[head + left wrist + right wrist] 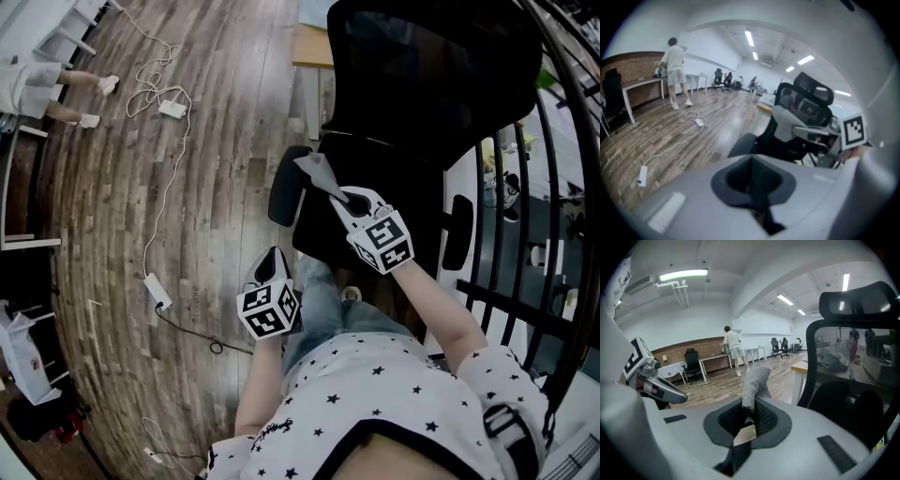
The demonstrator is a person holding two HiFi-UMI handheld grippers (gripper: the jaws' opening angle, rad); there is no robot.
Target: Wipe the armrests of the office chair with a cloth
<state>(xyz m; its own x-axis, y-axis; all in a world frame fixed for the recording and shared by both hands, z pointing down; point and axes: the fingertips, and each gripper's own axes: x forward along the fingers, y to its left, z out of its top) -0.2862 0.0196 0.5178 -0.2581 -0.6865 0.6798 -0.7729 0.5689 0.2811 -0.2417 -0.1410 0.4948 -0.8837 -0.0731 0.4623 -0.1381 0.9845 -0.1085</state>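
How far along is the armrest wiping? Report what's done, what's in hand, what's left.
Done: the cloth is picked up, clamped in the right hand-held gripper. In hand: it hangs close beside the left-side armrest, contact unclear. Left: apparently both that armrest and the far armrest; neither shows whether it was wiped. The left hand-held gripper is shut and empty.

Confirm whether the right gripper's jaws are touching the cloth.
Touching. The right gripper view shows the right gripper with its jaws closed on the grey cloth, which sticks up from between them.
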